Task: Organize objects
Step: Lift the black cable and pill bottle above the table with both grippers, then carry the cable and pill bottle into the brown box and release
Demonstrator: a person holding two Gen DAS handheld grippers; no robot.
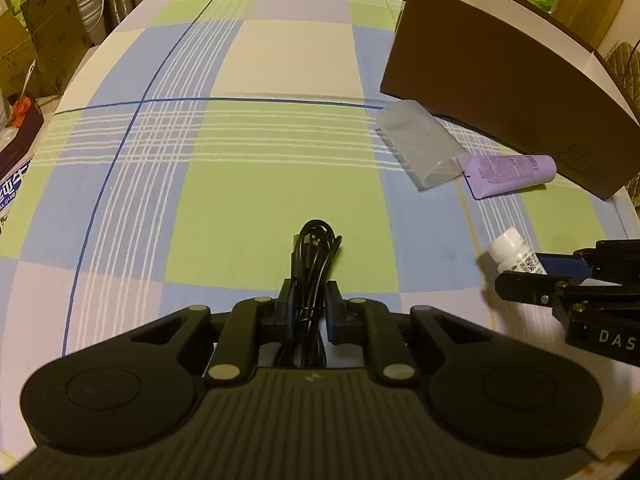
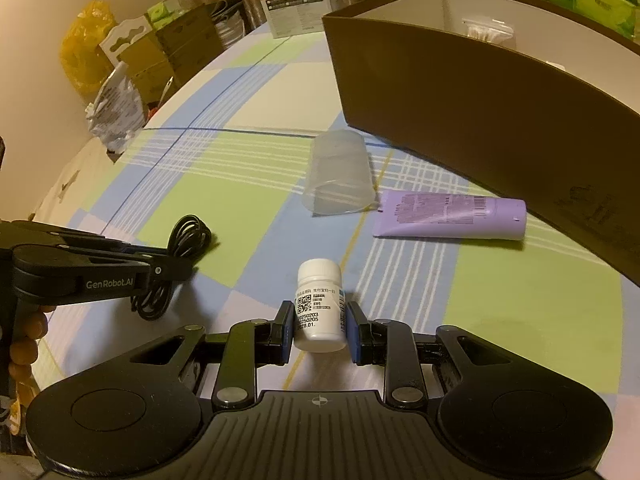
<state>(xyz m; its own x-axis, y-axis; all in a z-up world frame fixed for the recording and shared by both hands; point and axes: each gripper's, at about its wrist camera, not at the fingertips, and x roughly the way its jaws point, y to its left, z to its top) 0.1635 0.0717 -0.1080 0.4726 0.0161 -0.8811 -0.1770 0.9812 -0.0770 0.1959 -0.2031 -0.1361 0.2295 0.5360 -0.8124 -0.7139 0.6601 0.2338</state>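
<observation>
left gripper [image 1: 310,312] clamps black coiled cable [image 1: 314,258], loop end forward, over checked tablecloth [image 1: 240,160] | right gripper [image 2: 319,330] grips white pill bottle [image 2: 320,306], cap pointing away, axis along fingers | ahead: clear cup [image 2: 340,174] on its side, purple tube [image 2: 450,216] lying crosswise just beside brown box [image 2: 460,92]

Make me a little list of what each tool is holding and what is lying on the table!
left tool: shut on the black cable
right tool: shut on the white bottle
clear cup: lying on its side on the checked tablecloth
purple tube: lying flat beside the cup, in front of the brown box
brown box: open at the top, a clear bag inside
</observation>
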